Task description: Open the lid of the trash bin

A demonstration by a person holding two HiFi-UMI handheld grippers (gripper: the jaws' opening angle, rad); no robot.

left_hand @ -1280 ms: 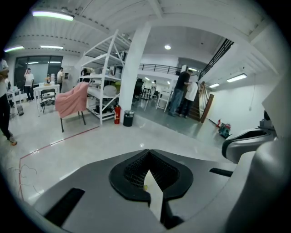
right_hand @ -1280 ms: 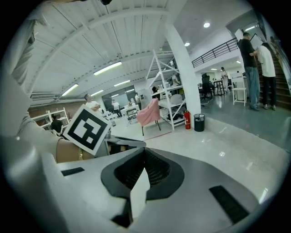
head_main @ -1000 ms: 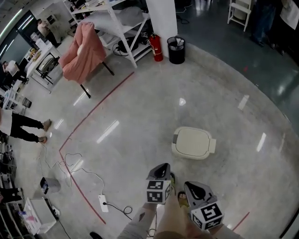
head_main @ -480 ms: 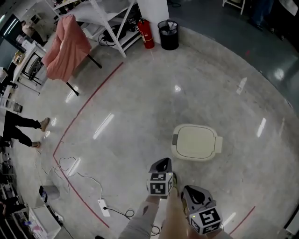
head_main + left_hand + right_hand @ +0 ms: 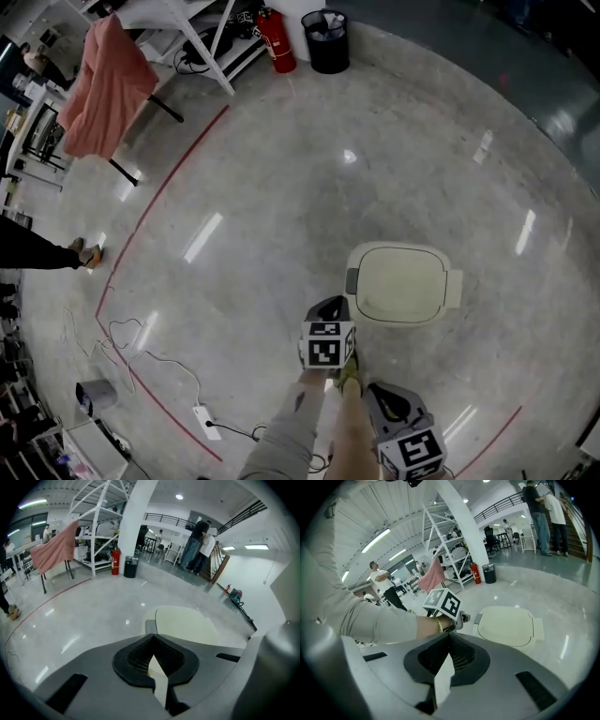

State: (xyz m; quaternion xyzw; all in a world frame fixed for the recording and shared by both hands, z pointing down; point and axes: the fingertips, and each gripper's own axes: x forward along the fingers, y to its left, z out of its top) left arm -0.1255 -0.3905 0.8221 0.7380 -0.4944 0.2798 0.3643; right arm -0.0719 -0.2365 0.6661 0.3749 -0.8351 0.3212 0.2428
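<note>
A low cream trash bin [image 5: 405,281] stands on the polished floor with its lid down. A grey tab [image 5: 352,280] sticks out from its left side. My left gripper [image 5: 328,307] hovers just short of the bin's near-left corner, jaws shut and holding nothing. The bin [image 5: 185,625] fills the middle of the left gripper view, beyond the closed tips of that gripper [image 5: 152,638]. My right gripper [image 5: 382,392] hangs lower and farther back, also shut and empty. The right gripper view shows the bin [image 5: 506,625] with the left gripper [image 5: 463,617] beside it, past the closed tips of the right gripper [image 5: 450,635].
A black waste basket [image 5: 326,28] and a red fire extinguisher [image 5: 272,30] stand by a white pillar at the back. A pink cloth [image 5: 103,80] hangs over a frame at far left. A red floor line [image 5: 155,211], a power strip with cable [image 5: 202,417] and a person's legs [image 5: 37,248] lie left.
The bin has come closer as the head and both grippers moved forward. The left gripper now sits near the bin's near-left corner. The lid stays down.
</note>
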